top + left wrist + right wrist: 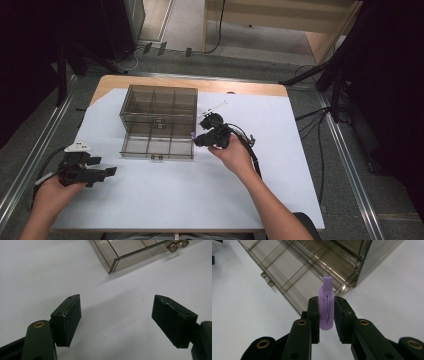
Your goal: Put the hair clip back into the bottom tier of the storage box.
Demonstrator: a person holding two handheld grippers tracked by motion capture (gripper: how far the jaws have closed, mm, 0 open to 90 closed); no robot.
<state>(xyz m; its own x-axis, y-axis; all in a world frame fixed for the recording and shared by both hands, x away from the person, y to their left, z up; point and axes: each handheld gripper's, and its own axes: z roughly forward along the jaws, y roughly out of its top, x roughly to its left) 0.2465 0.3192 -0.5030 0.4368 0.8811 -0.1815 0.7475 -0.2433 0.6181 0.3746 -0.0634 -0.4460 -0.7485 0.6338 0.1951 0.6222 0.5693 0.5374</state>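
On the bench's (pixel 150 210) left side, the left gripper (pixel 102 172) rests with jaws spread and nothing between them. The clear drawer organizer (pixel 159 121) has its lower drawer (pixel 157 145) pulled out. Just right of that drawer, the right gripper (pixel 326 315) pinches a purple hair clip (pixel 326 307), long axis pointing at the compartments; the right hand is nearer.

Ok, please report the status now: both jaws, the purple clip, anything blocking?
Right gripper shut on purple plastic hair clip, beside the clear divided drawer. Left gripper open, empty, over white sheet. Nothing blocking.
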